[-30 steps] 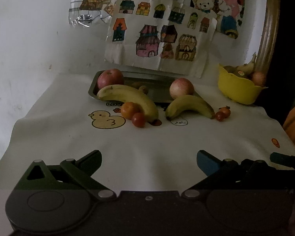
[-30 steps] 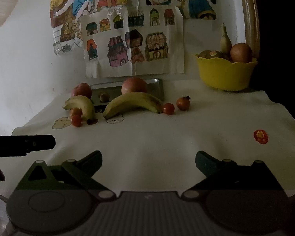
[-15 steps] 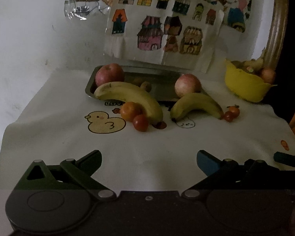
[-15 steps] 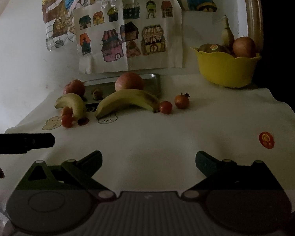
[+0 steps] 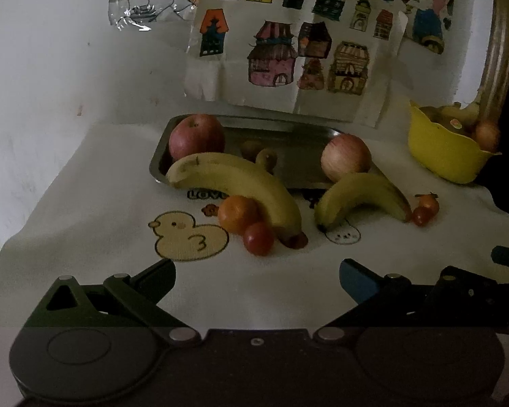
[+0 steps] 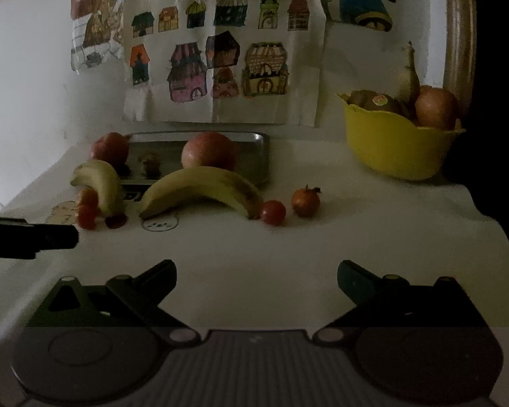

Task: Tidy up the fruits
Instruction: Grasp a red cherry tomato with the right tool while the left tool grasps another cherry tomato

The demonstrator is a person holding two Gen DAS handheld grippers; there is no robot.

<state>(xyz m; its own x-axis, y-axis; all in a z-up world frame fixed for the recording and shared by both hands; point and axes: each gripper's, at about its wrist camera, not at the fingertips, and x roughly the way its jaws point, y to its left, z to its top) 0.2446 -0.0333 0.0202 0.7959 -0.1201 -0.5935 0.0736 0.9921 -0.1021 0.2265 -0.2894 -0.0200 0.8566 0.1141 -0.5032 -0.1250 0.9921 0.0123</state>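
"LOV" on the tablecloth (image 5: 85, 203)

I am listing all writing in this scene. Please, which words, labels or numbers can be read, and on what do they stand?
"LOV": on the white tablecloth, its end hidden by the left banana.
Round sticker on a fruit in the yellow bowl: too small to read.
House drawings sheet: no readable words.

Left wrist view: low over near bench edge, facing far wall, fruit moderately near, left claw (image 5: 257, 275) in foreground. Right wrist view: same height, further right, same heading, right claw (image 6: 256, 275) in foreground. Shared: steel tray (image 5: 290, 135) (image 6: 254, 162), yellow bowl (image 5: 437, 159) (image 6: 390, 146), wall drawings (image 5: 288, 51) (image 6: 220, 68).
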